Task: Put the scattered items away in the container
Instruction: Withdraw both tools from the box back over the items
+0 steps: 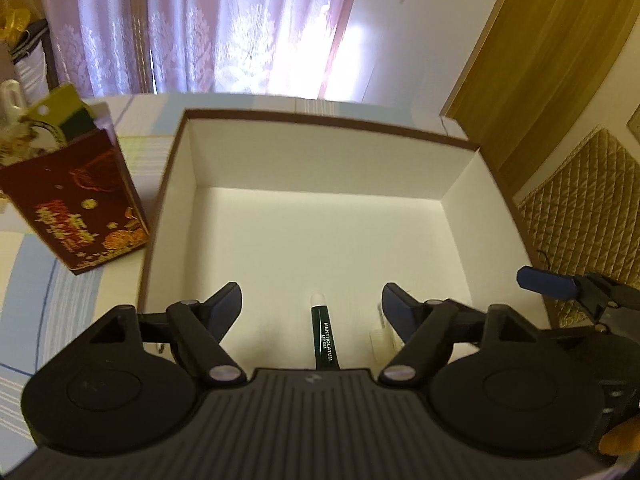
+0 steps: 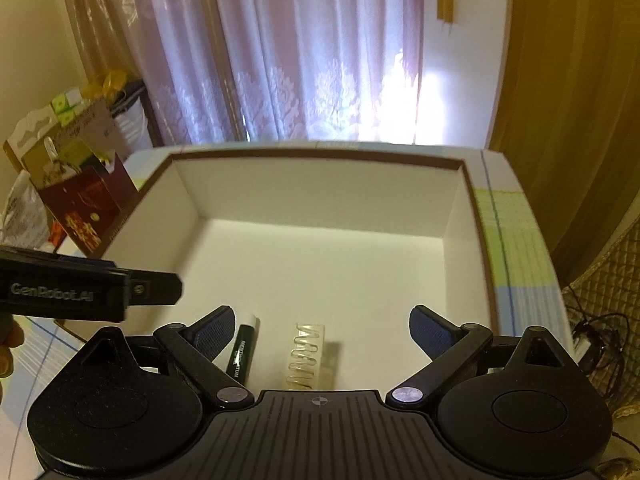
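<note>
Lip-gel tube (image 1: 325,332) and clear hair clip (image 2: 307,354) lie inside the white box (image 1: 192,152). Left gripper (image 1: 312,304) and right gripper (image 2: 322,326) hover spread and empty; next probably means seeking remaining items outside.

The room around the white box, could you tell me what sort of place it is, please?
Most likely a home bedroom: patterned lilac curtains cover a window, the white box sits on a striped sheet, and a quilted gold cover lies beside it.

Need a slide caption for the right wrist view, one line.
Right gripper, jaws open, above the white box holding a green lip gel tube and a clear hair clip.
</note>
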A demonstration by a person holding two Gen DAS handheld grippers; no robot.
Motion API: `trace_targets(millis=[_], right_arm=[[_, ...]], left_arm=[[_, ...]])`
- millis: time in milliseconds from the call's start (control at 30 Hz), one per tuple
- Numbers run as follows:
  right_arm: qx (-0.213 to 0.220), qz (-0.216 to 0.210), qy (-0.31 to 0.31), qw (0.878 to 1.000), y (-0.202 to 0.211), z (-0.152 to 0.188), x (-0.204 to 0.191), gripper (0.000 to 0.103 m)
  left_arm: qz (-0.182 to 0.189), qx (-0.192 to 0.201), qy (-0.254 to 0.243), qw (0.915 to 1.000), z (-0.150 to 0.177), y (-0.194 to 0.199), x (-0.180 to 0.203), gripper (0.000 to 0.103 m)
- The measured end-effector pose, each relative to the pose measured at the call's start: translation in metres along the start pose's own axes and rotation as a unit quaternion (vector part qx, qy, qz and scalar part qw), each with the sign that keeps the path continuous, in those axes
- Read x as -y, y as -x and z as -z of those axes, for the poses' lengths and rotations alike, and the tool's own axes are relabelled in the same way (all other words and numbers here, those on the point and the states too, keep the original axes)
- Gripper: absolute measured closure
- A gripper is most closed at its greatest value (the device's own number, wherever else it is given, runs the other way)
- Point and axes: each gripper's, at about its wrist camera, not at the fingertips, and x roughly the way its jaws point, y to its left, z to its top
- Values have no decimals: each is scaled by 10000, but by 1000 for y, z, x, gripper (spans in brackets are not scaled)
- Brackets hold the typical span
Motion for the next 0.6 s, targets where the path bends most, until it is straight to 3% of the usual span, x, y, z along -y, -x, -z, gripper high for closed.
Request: trace_targets(millis=[300,600], right_arm=[[380,-2,-214,9991,49,7,-1,4],[501,8,-441,9978,89,43,-1,4]], left_arm=[[-107,378,23,9992,19,53,-2,24],[-243,461,89,9986,65,91,-3,21]])
